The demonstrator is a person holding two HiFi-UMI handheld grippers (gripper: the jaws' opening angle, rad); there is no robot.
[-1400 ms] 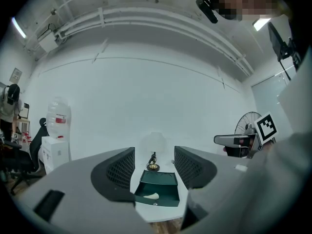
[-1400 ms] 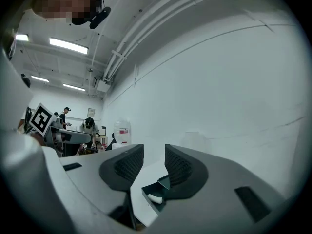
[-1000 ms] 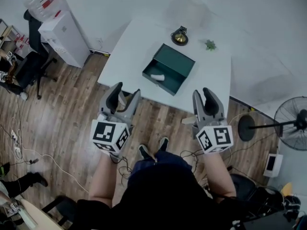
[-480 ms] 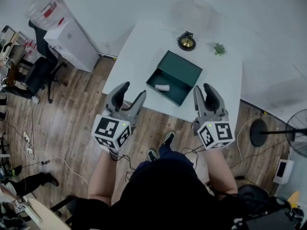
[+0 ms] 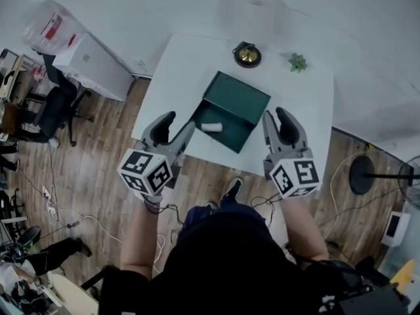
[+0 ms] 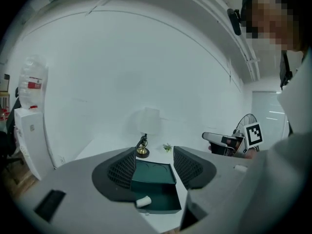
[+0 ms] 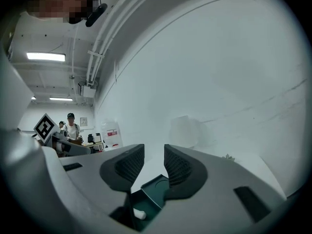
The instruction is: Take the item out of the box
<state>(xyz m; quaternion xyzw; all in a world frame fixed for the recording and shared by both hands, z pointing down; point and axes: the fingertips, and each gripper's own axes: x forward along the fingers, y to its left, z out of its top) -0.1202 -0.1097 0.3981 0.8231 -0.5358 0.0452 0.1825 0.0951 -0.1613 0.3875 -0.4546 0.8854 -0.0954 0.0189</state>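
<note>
An open dark green box [image 5: 231,110] lies on the white table [image 5: 177,71], with a small white roll-shaped item [image 5: 211,127] in its near half. My left gripper [image 5: 177,123] is open at the box's left near corner; its jaws have just been closing a little, with nothing between them. My right gripper [image 5: 277,115] is open at the box's right side, also empty. The left gripper view looks between its fingers at the box [image 6: 153,189] and the item [image 6: 143,202]. In the right gripper view, the box [image 7: 151,194] and the item [image 7: 139,213] lie low between the jaws.
A brass lamp base [image 5: 248,54] and a small green plant [image 5: 297,62] stand at the table's far edge. A water dispenser [image 5: 85,61] and an office chair [image 5: 56,104] are at the left, a floor fan [image 5: 387,174] at the right. Cables lie on the wood floor.
Both grippers have moved forward from in front of the table to its near edge, on either side of the box. The box and the item have not moved.
</note>
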